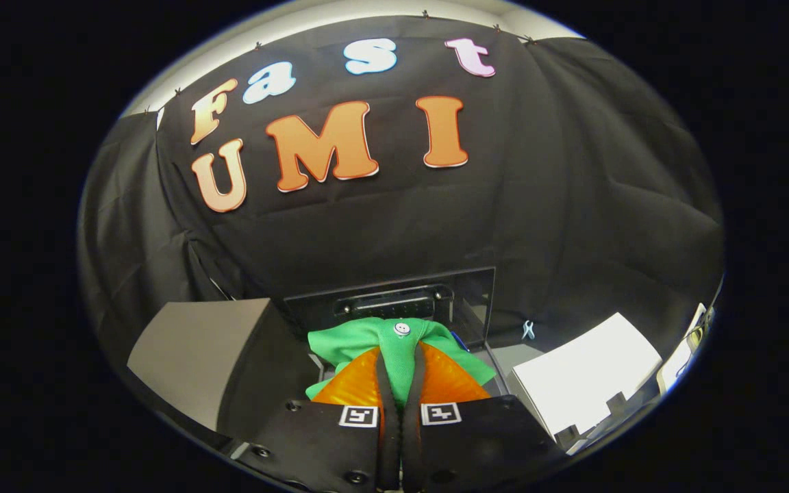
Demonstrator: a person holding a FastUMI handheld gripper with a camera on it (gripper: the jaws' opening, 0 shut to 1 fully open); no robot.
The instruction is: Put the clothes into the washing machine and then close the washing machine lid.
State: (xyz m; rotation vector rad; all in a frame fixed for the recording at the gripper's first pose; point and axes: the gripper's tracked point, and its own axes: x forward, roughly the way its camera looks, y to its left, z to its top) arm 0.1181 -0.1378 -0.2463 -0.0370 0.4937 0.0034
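My gripper (401, 352) is shut on a green garment (360, 340) with a white button, its cloth pinched between both fingers and bunched out to either side. The garment hangs in the air in front of the washing machine's raised dark lid (435, 294), which stands upright just beyond the fingers. The machine's opening below is hidden by the cloth and the gripper body.
A grey panel (196, 349) lies to the left of the fingers. A white box (586, 376) sits to the right, with a small light-blue clip (528, 331) on the surface behind it. Black cloth walls close off the back.
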